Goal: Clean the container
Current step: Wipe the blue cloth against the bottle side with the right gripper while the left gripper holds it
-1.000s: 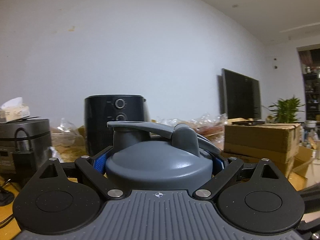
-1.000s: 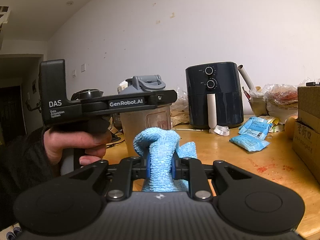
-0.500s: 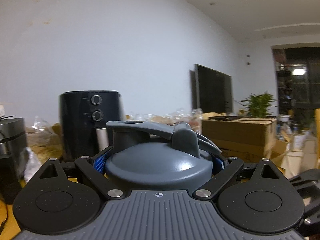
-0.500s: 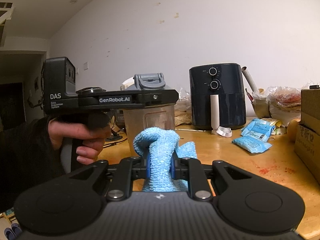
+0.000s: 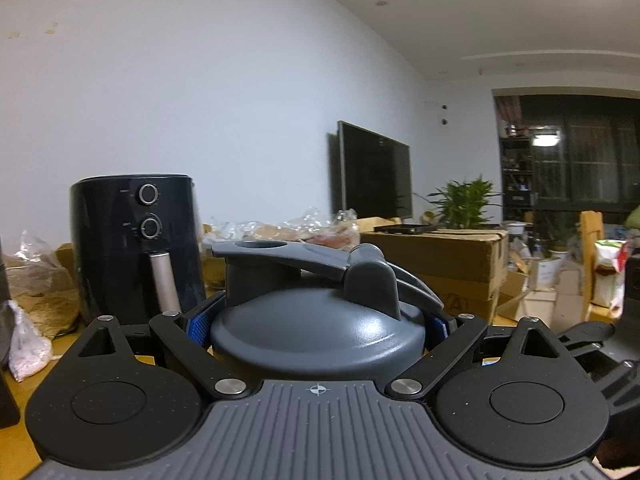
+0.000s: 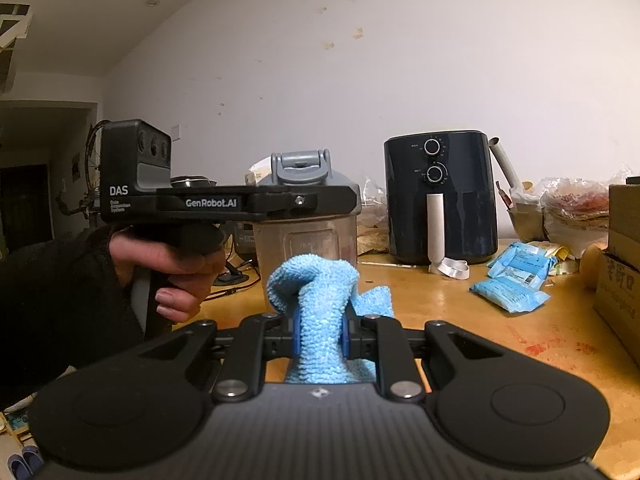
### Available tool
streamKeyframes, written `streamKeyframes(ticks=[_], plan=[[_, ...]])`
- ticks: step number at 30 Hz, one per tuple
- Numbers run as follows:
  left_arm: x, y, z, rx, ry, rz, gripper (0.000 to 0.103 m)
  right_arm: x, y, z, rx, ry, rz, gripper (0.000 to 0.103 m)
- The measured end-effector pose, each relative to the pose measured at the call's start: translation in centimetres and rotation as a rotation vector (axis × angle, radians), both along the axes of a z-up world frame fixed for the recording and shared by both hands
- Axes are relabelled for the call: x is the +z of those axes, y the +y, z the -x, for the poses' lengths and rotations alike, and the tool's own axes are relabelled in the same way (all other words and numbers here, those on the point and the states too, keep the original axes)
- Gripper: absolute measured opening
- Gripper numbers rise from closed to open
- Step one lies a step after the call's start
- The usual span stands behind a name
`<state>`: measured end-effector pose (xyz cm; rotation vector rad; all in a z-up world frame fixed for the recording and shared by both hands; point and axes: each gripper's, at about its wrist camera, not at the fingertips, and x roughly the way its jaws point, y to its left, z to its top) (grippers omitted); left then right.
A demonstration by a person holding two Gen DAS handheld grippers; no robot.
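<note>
Across the wooden bench [image 6: 460, 300], a glossy yellow-brown top marked with reddish smears near its right edge, stands a black air fryer [image 6: 440, 196] with two dials and a pale handle. Blue packets [image 6: 510, 290] lie to its right, with crinkled plastic bags [image 6: 572, 208] behind them against the wall and a cardboard box [image 6: 624, 256] at the far right edge. A white wall with a few brownish spots backs the bench. In the left wrist view the room opens out to a dark television [image 5: 374, 172] on the wall, a potted plant [image 5: 464, 204] and a dark window beyond more cardboard boxes [image 5: 440, 256].

The container [image 6: 308, 236], a cloudy clear jug with a grey flip-top lid [image 5: 320, 332], is held at its lid by the left claw [image 5: 318, 326], whose blue pads press on either side of the lid. A hand [image 6: 176, 268] in a dark sleeve grips that tool's handle at the left of the right wrist view. The right claw [image 6: 320, 334] is pinched narrow on a light blue cloth [image 6: 316, 300], which bunches above the pads just in front of the jug's wall.
</note>
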<state>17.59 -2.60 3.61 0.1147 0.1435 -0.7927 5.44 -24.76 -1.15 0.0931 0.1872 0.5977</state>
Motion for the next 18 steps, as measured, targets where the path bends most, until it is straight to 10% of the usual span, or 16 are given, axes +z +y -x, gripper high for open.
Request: streamKeyframes(ticks=[18], plan=[[-0.3, -0.1, -0.4, -0.027, 0.001, -0.004, 0.095, 0.7, 2.7, -2.3, 0.004, -0.041, 0.014, 0.013]])
